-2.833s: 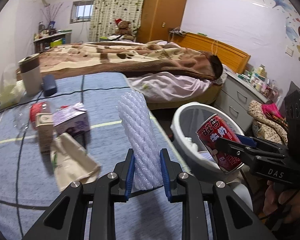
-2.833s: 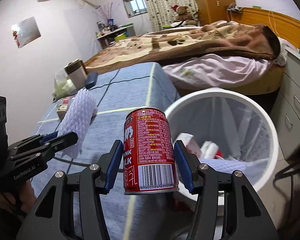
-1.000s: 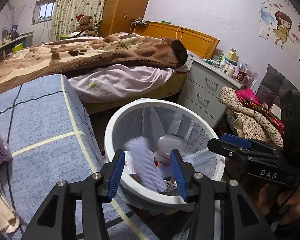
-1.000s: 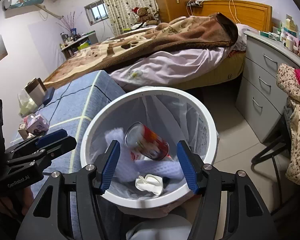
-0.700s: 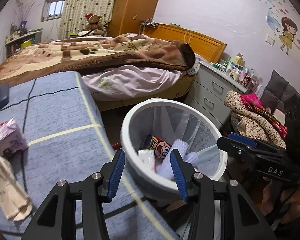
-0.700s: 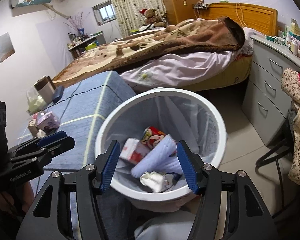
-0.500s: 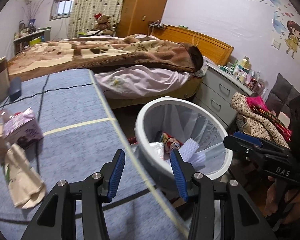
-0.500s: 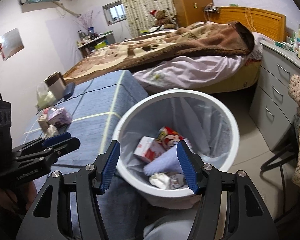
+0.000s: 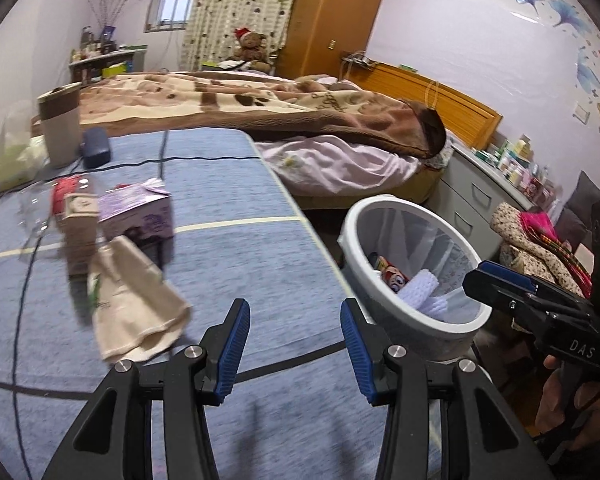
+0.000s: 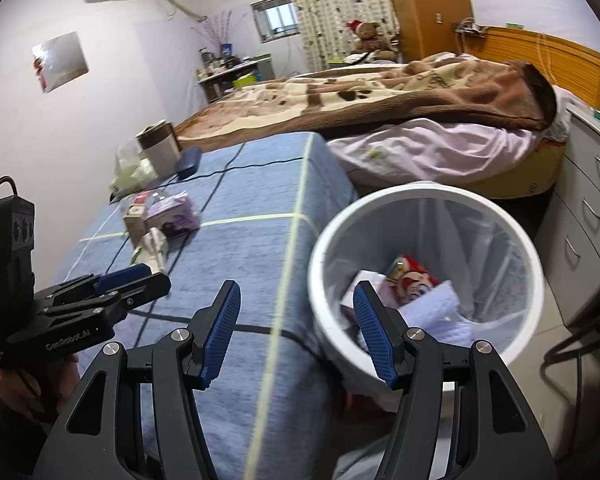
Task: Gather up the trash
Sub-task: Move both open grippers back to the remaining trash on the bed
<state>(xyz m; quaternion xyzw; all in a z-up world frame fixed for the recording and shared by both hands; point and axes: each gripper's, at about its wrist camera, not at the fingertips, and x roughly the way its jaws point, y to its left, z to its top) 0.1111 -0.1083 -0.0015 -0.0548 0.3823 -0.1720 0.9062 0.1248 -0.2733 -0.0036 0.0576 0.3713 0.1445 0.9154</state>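
Leaning upright in bin (image 9: 380, 216): foam sleeve (image 9: 420, 286)

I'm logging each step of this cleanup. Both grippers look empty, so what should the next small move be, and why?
Probably swing the left gripper over to the paper bag, the nearest litter on the blue table. Both it and the right gripper stand open with nothing between the pads, the can and foam sleeve already lie in the bin, while a purple carton remains too.

Pale lilac walls (image 9: 440, 20), wooden wardrobe (image 9: 332, 20), blanketed bed (image 9: 260, 108), small curtained window (image 9: 168, 10).
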